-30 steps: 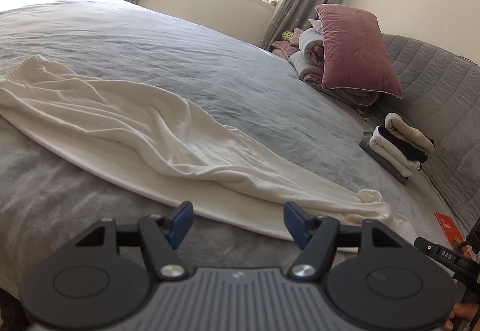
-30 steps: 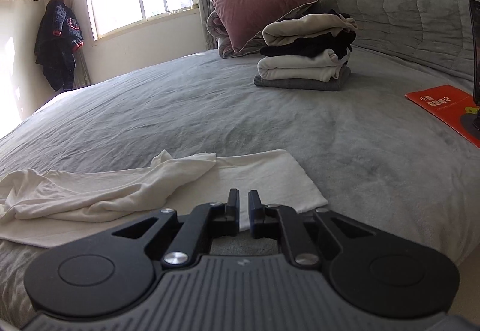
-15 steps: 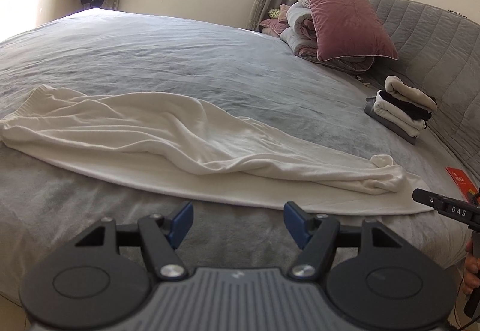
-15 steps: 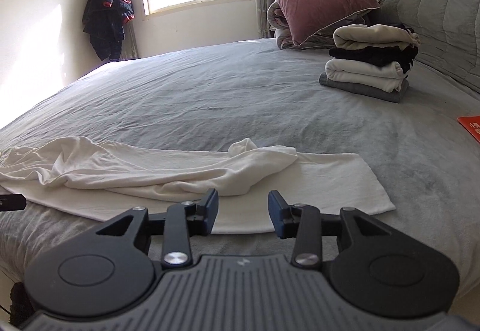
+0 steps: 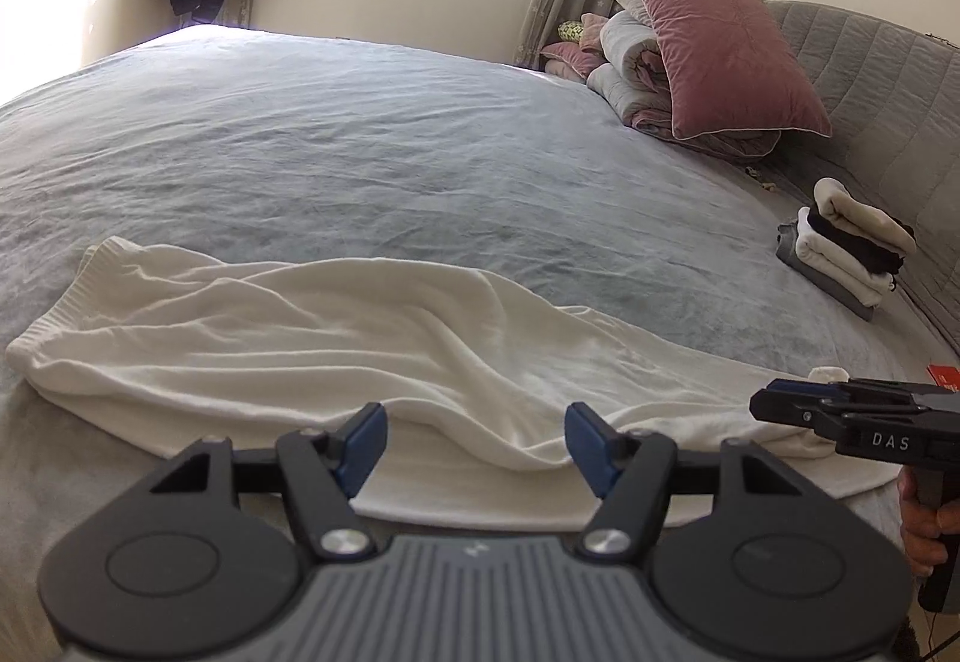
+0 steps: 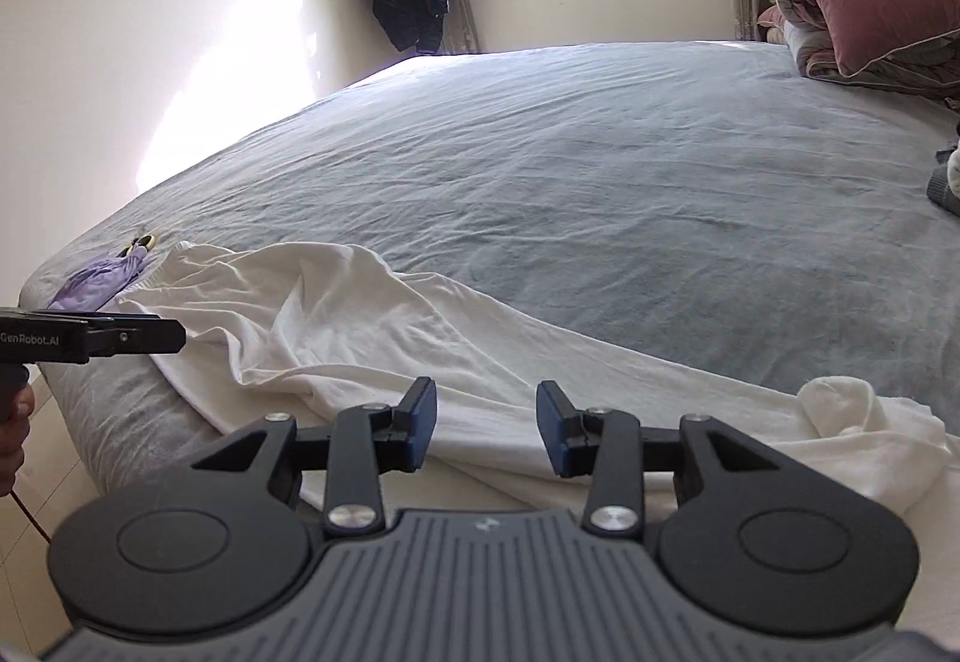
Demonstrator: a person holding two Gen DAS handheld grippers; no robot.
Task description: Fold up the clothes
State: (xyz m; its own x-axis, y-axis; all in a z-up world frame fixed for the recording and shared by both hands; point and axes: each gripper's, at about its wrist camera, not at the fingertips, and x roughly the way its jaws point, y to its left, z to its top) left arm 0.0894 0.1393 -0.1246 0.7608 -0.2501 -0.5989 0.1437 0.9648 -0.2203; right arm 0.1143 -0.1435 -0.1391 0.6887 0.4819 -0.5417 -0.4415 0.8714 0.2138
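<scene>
A long cream-white garment [image 5: 336, 338] lies rumpled along the near edge of the grey bed [image 5: 372, 146]; it also shows in the right wrist view [image 6: 384, 338]. My left gripper [image 5: 474, 446] is open and empty, just above the garment's near hem. My right gripper [image 6: 486, 431] is open and empty over the same hem, further right. The right gripper shows from the side at the right of the left wrist view [image 5: 762, 407], and the left gripper at the left of the right wrist view [image 6: 177, 335].
A stack of folded clothes [image 5: 852, 254] sits by the quilted headboard [image 5: 882, 80]. A pink pillow [image 5: 720, 50] leans on rolled bedding. A lilac cloth [image 6: 105, 281] lies at the bed's left corner. A red booklet [image 5: 942, 375] lies near the right edge.
My right gripper has opened from shut and swung left along the garment. Both grippers have drawn back a little from the bed edge.
</scene>
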